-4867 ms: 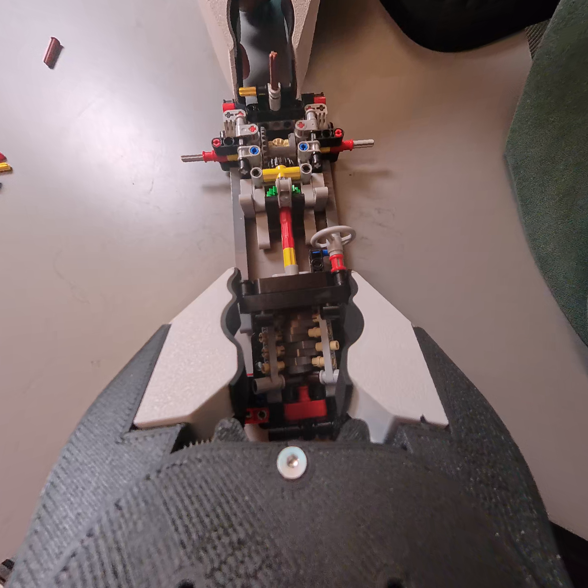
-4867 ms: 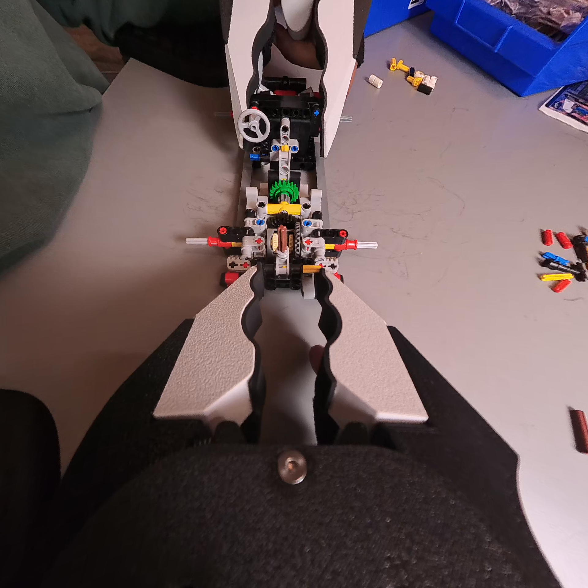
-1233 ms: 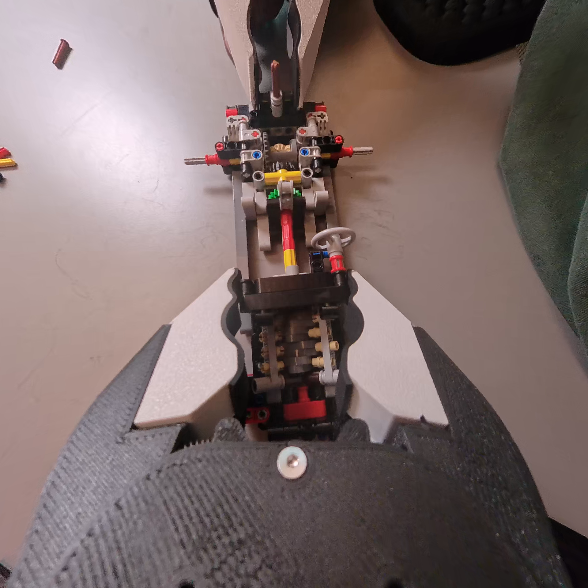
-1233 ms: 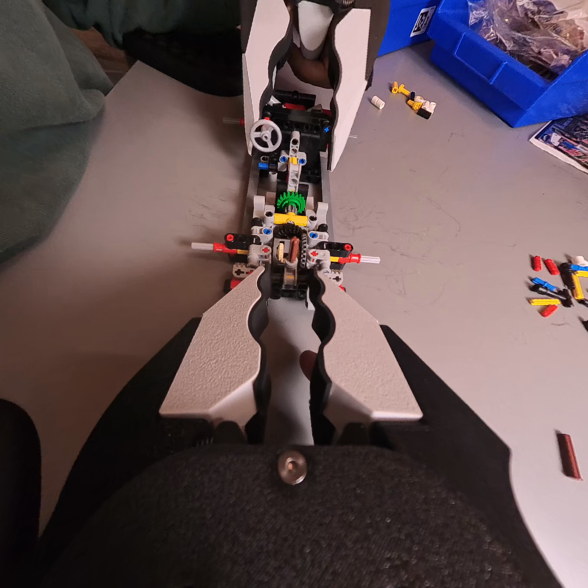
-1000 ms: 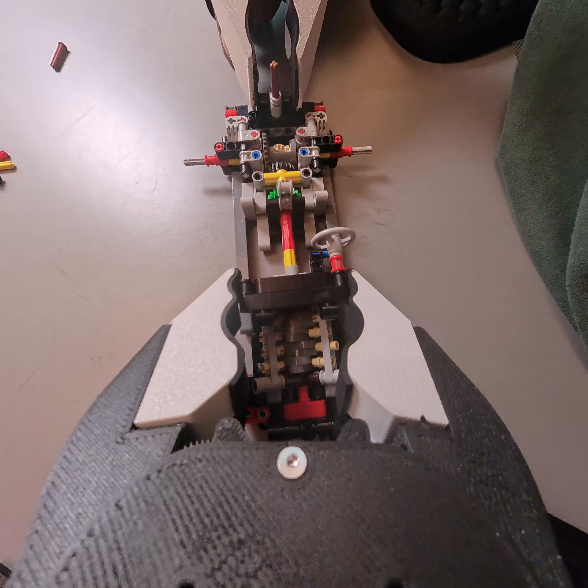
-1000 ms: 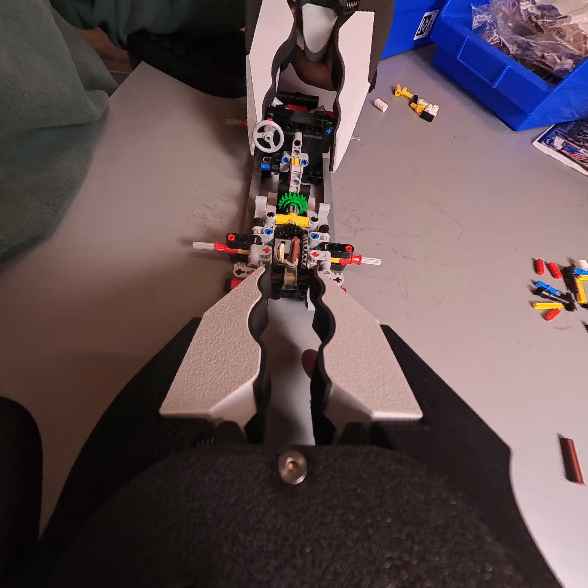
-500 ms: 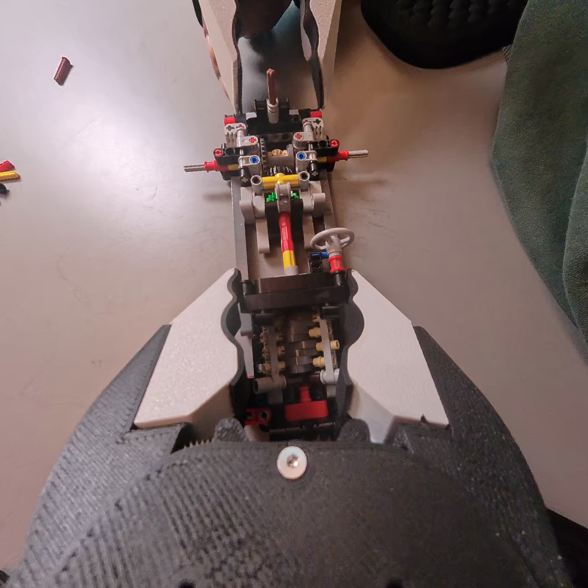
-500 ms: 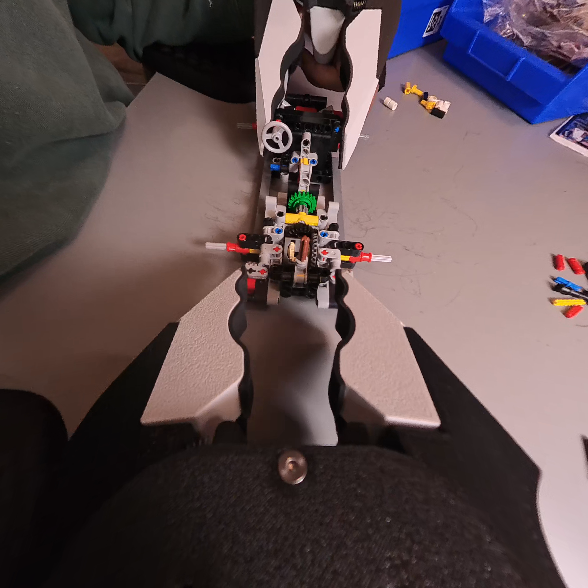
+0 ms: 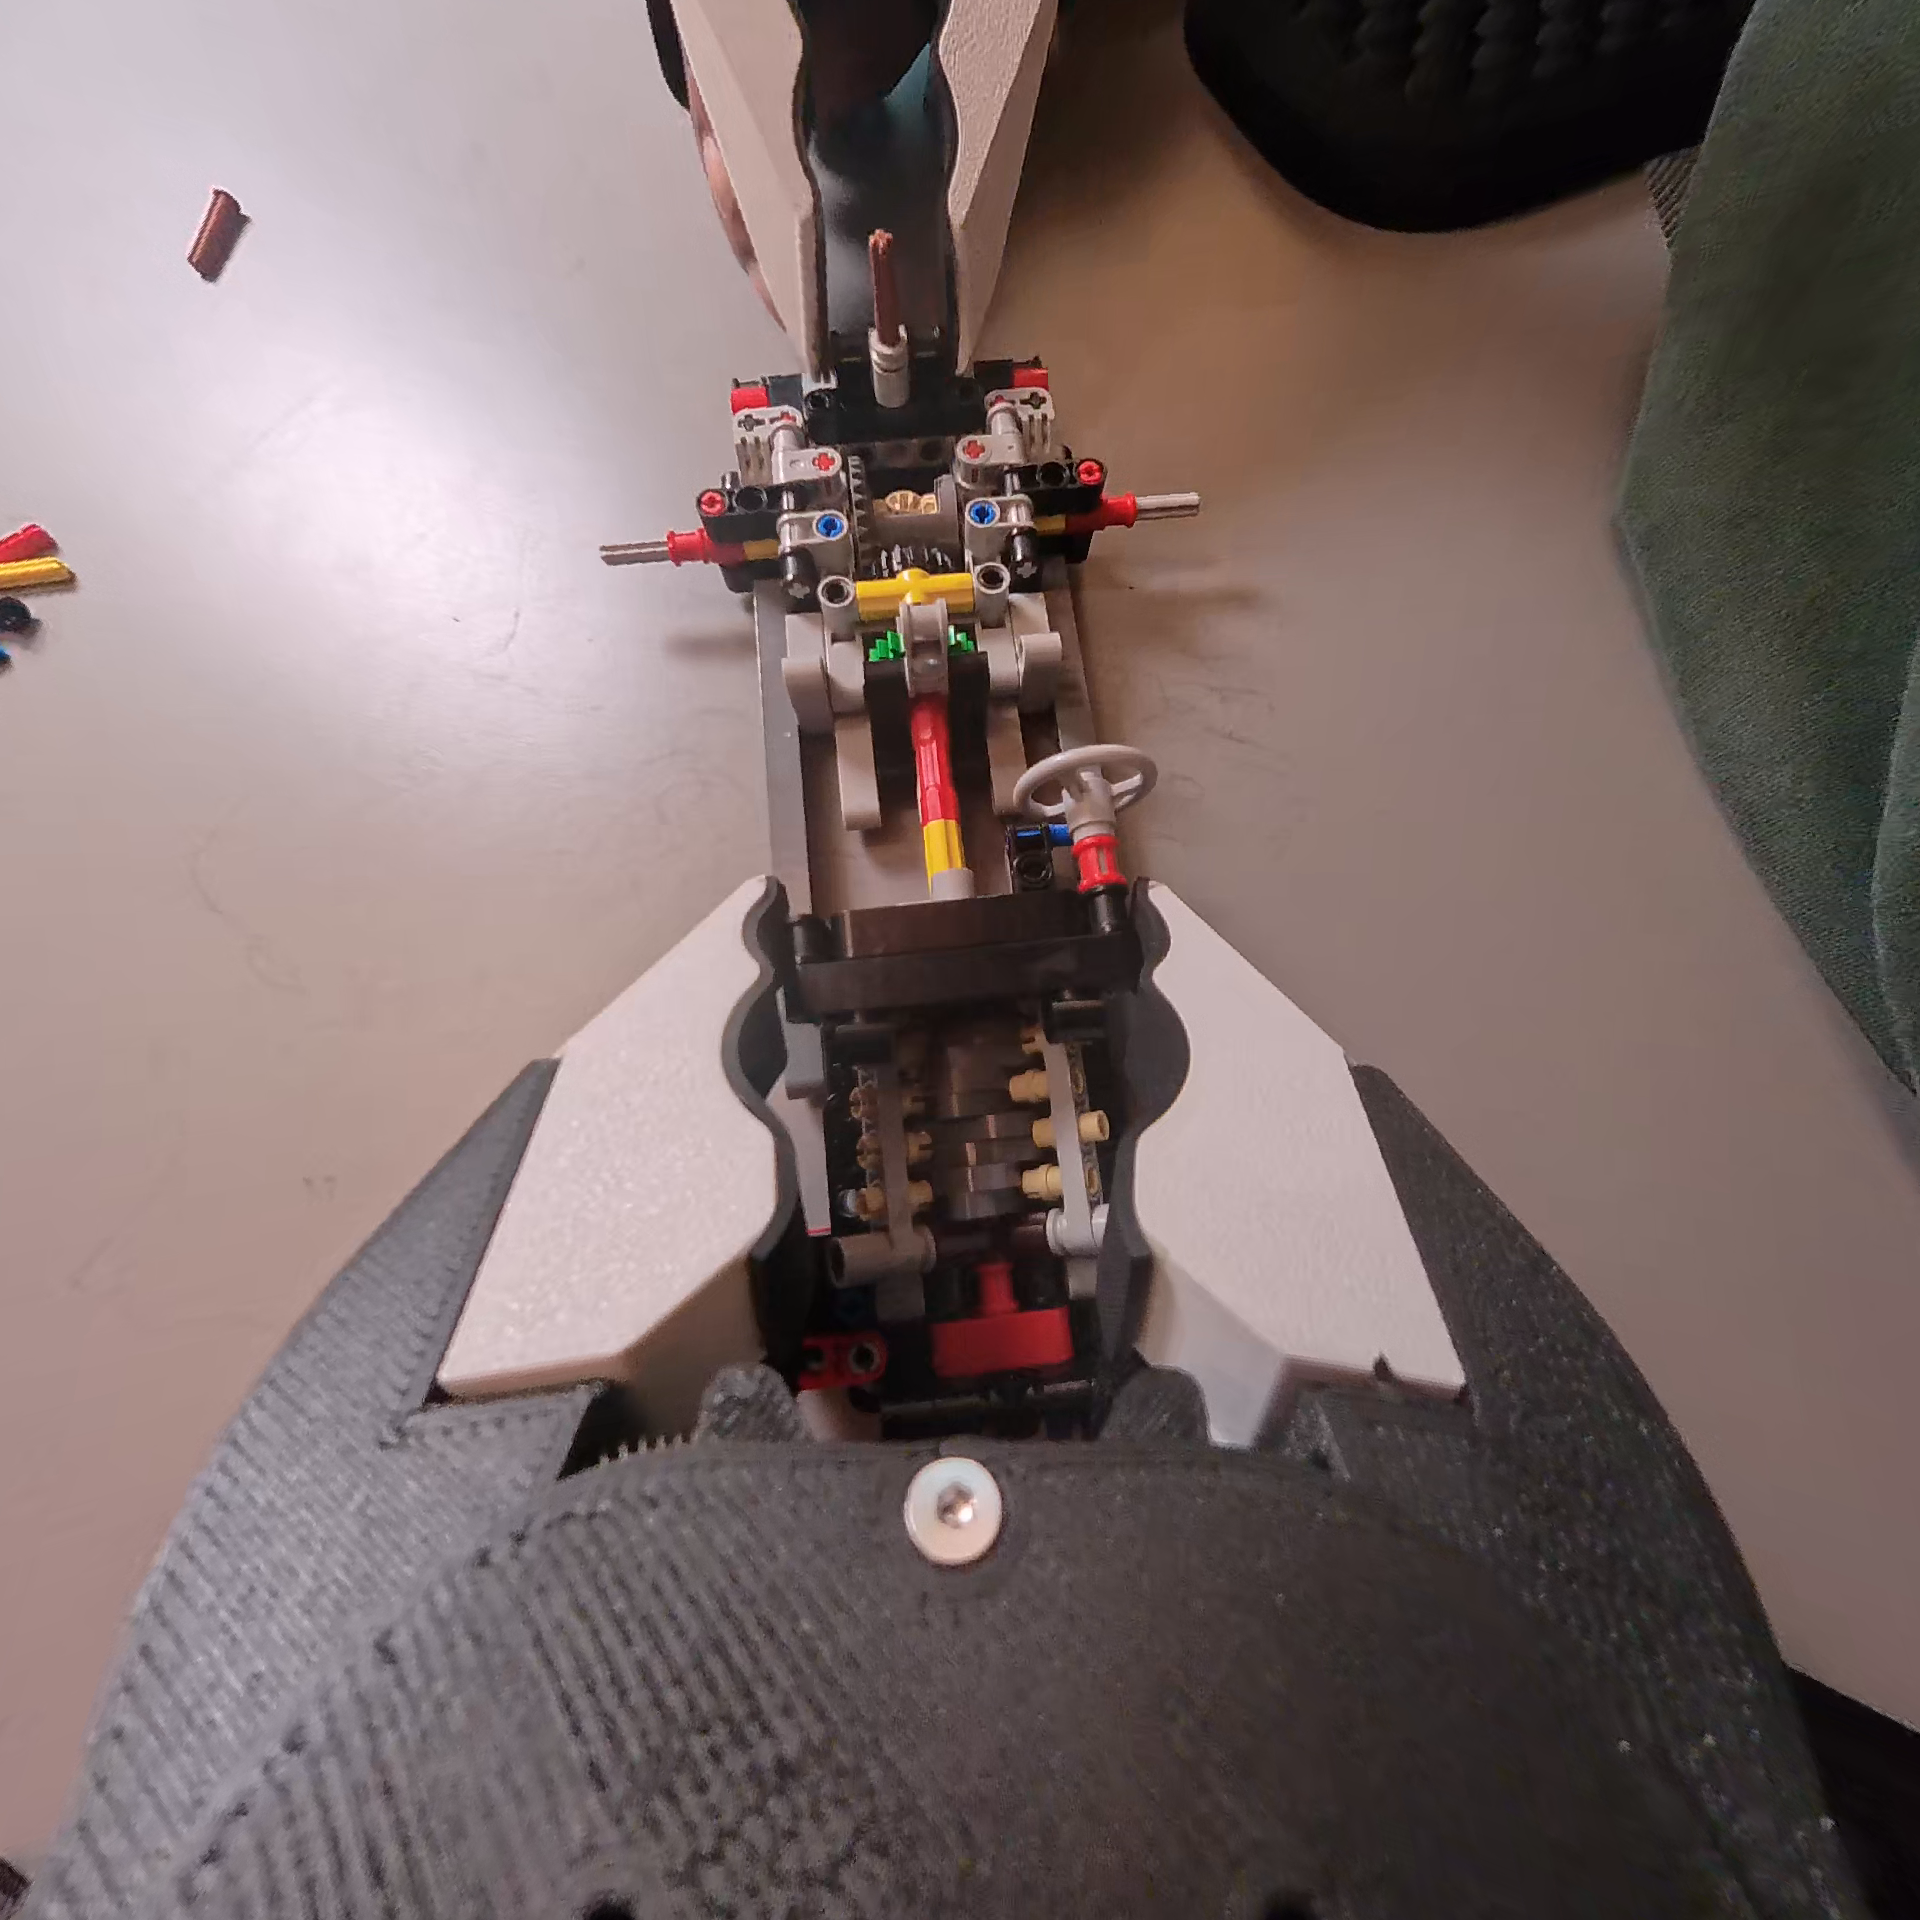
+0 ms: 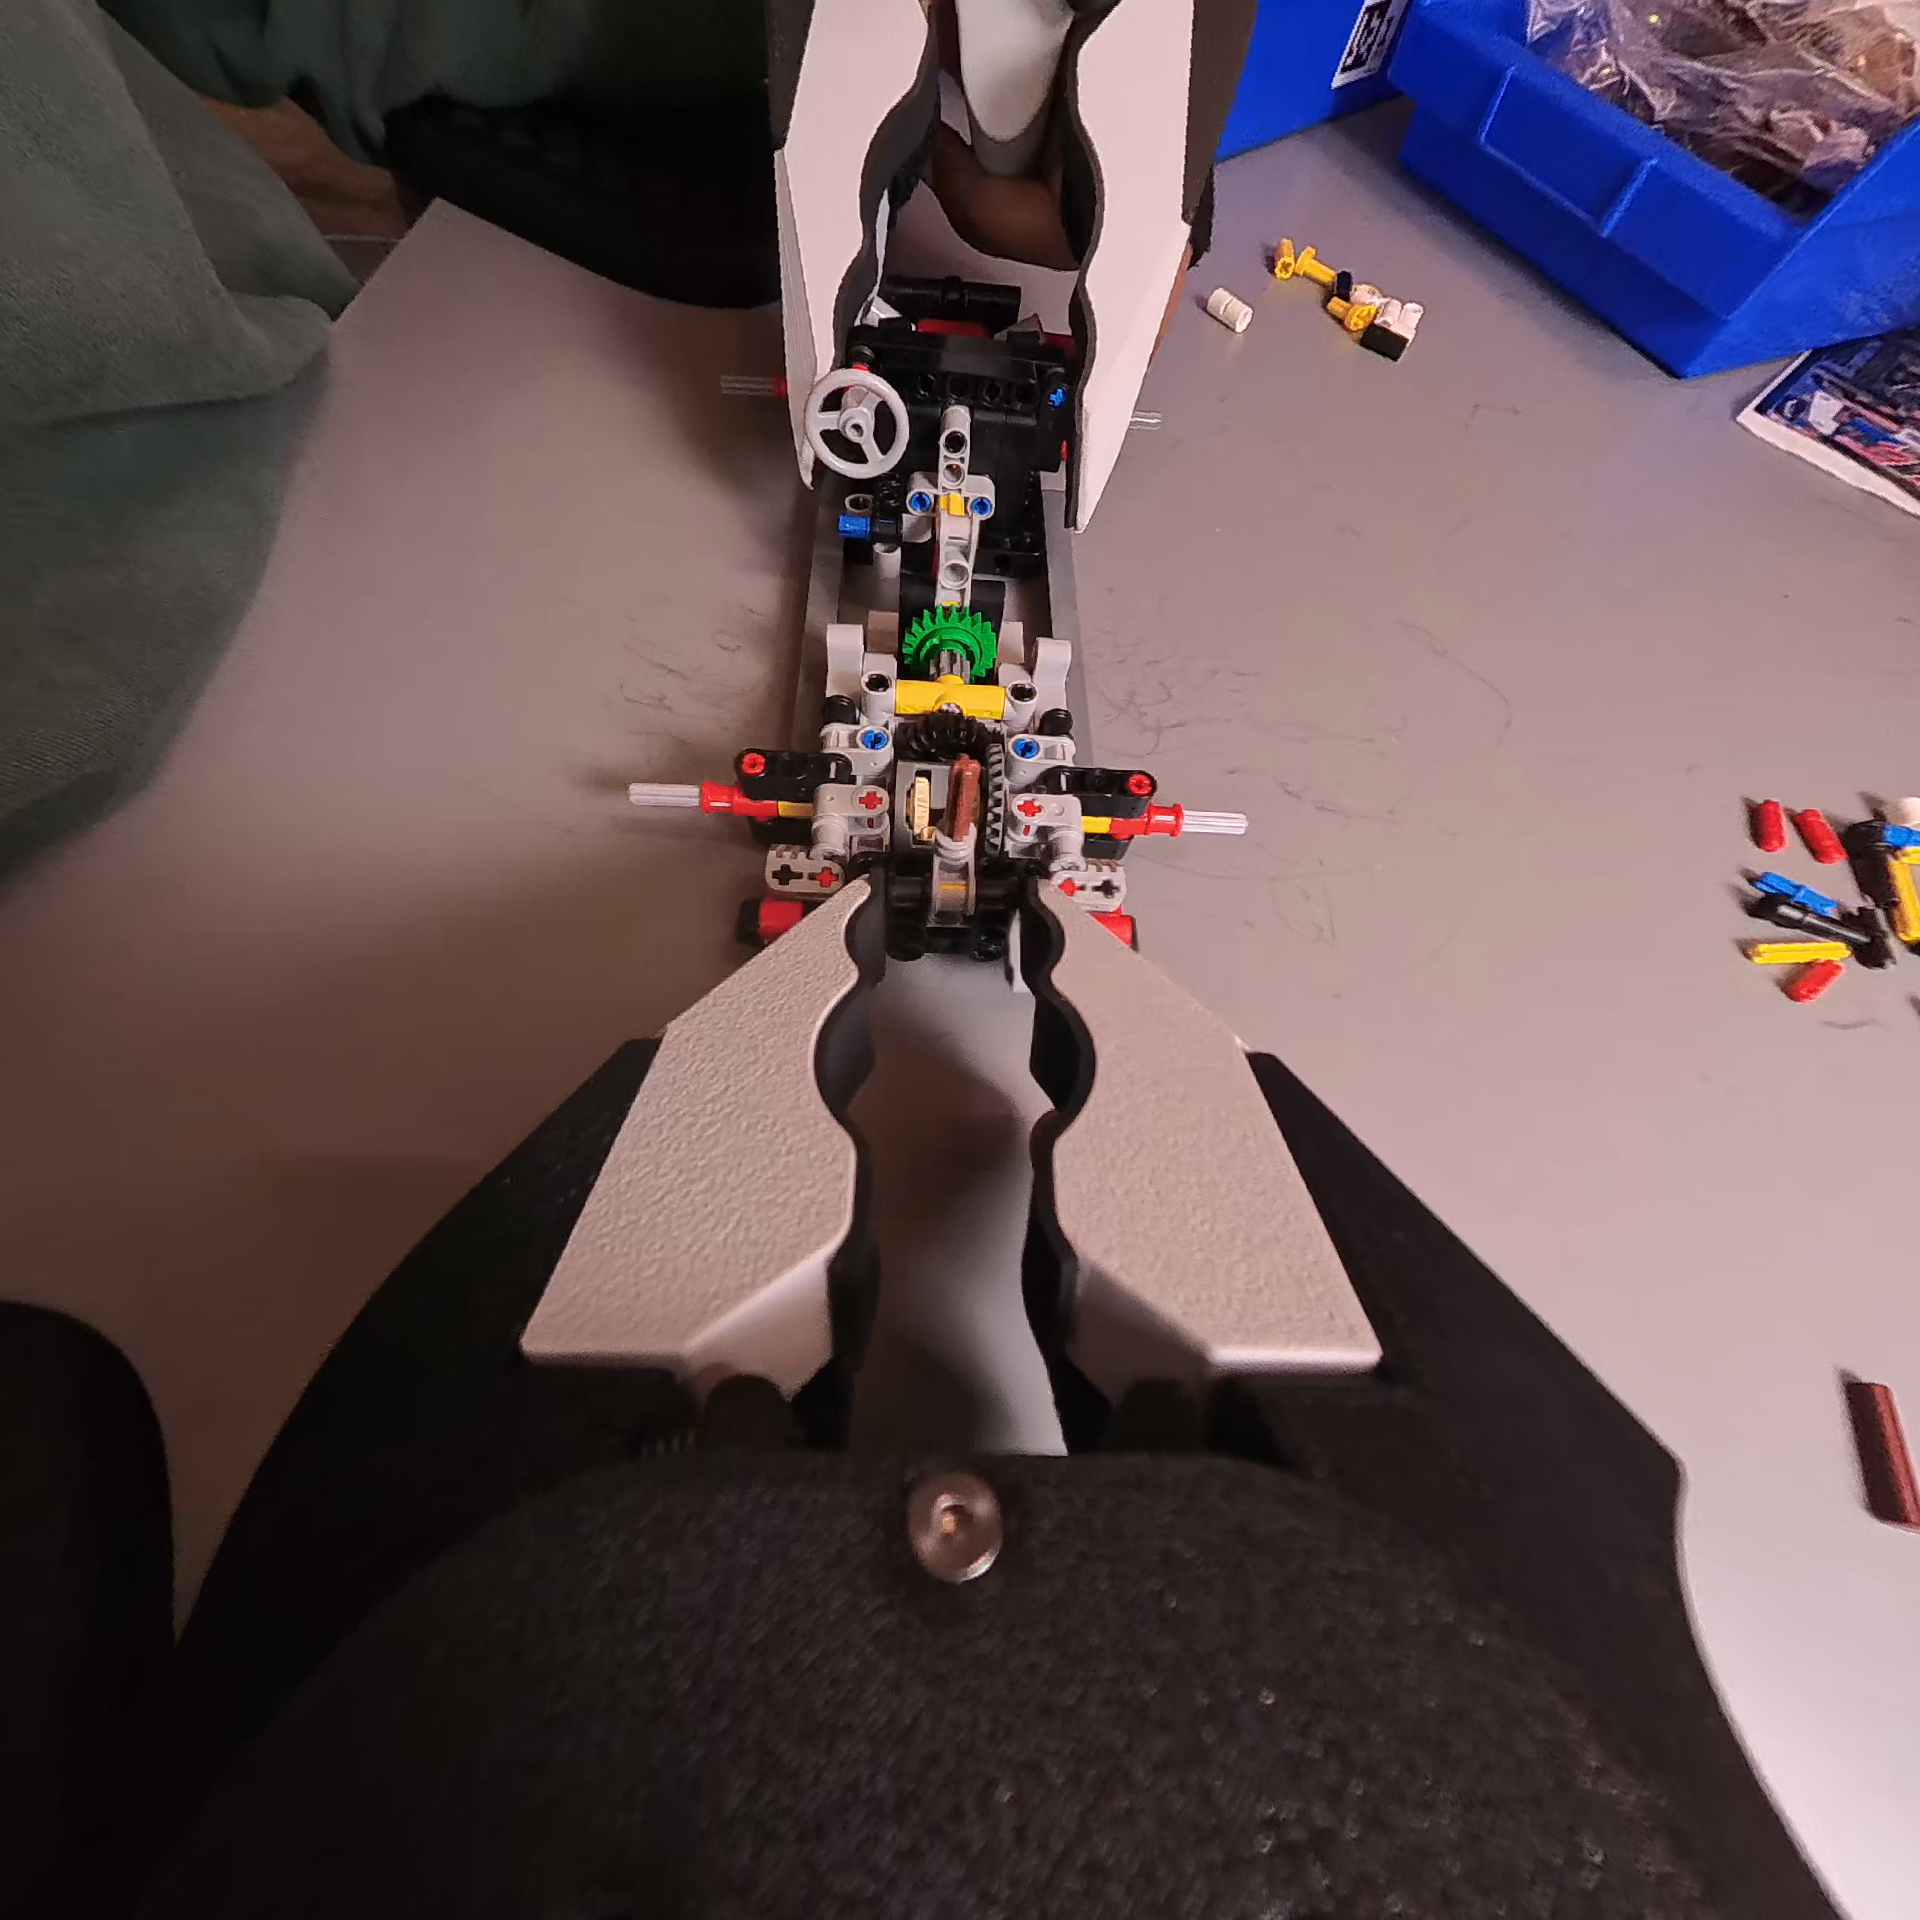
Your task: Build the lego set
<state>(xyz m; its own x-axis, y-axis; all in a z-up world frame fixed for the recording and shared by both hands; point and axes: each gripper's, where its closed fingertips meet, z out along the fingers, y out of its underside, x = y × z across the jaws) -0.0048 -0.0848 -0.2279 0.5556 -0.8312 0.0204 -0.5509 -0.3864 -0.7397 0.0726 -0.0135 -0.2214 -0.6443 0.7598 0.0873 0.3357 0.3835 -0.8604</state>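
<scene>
Lego chassis (image 9: 940, 727) lies lengthwise on the desk (image 9: 364, 831) between my two grippers, and I hold one end of it. My left gripper (image 9: 956, 925) is clamped on the black frame at the engine end, its pale fingers (image 9: 644, 1143) pressed against both sides of the block with the tan pins. Just past that grip I see the grey steering wheel (image 9: 1086, 784), a red and yellow shaft (image 9: 938, 790) running down the middle, and then the axle section with grey rods sticking out to each side.

My right gripper (image 10: 951, 914) sits at the opposite end, jaws apart and holding nothing, with the fingertips just beside the black rear block of the chassis, one on each side; I cannot tell whether they touch it. A brown axle (image 10: 964, 800) stands up out of a grey bush in that block, in line with the gap between the fingers. The green gear (image 10: 948, 642) shows just beyond it.

Loose red, blue and yellow pins (image 10: 1834, 904) lie toward the desk's right edge as my right camera sees it, with a dark brown piece (image 10: 1886, 1465) nearer me. A blue bin (image 10: 1642, 166) and a printed booklet (image 10: 1849, 416) occupy the far right corner, and a few small yellow and white parts (image 10: 1340, 296) lie near them.
</scene>
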